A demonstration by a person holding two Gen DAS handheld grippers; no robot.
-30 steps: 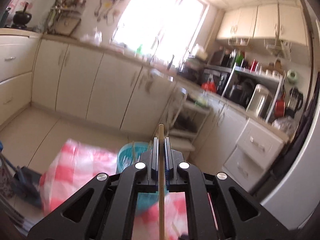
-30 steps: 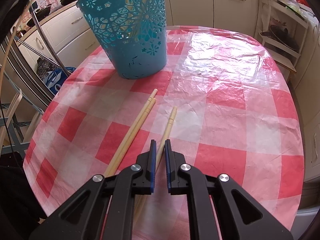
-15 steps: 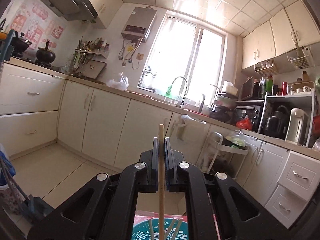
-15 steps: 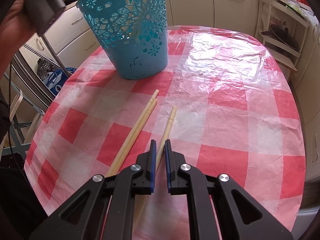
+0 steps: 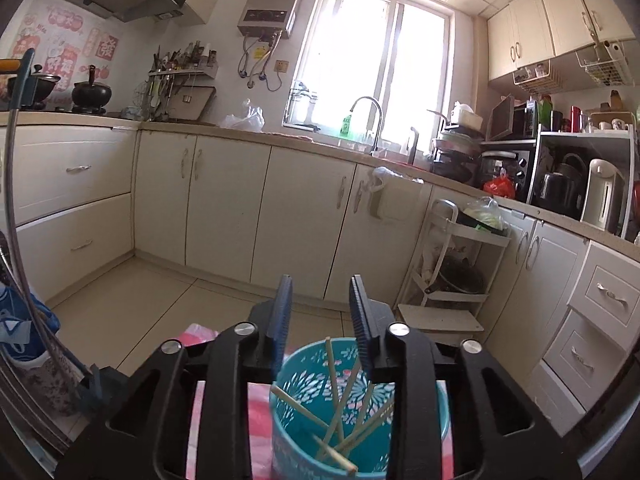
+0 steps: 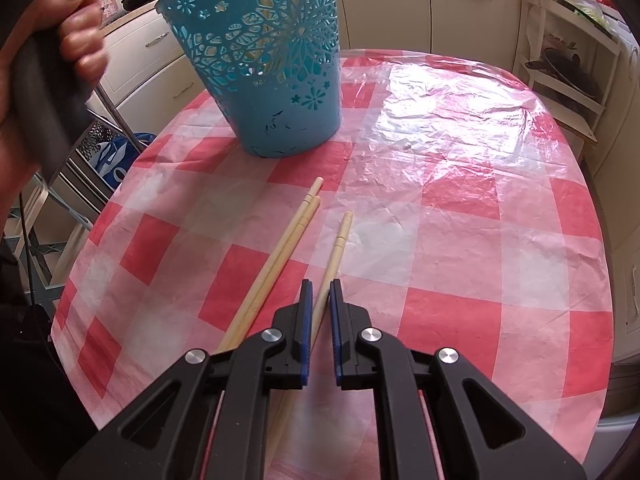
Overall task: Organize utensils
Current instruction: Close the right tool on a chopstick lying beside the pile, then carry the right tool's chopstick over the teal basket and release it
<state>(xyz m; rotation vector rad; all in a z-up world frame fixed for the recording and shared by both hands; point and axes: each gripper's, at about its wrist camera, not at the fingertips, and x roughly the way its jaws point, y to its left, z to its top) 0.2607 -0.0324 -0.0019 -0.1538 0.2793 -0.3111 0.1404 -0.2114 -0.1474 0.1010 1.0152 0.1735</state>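
Above the bin (image 5: 356, 420), the left hand-held gripper (image 5: 320, 300) hangs with its jaws parted; they have just been opening, and nothing lies between them. Below it, several chopsticks (image 5: 340, 404) lean crossed inside the teal bin. Seen from the right wrist, a hand (image 6: 80, 36) grips that tool's dark handle at the upper left, just beside the bin's rim. Lower down, the right hand-held gripper (image 6: 318, 292) points steeply at the bench (image 6: 480, 240), its jaws nearly together and pressing on nothing, though a single chopstick (image 6: 338, 240) runs beneath the narrow gap. Just to its left lies a pair (image 6: 288, 240) of chopsticks, side by side and touching. All three rest on the red-and-white checked cloth, tips toward the bin, which stands upright at the far edge.
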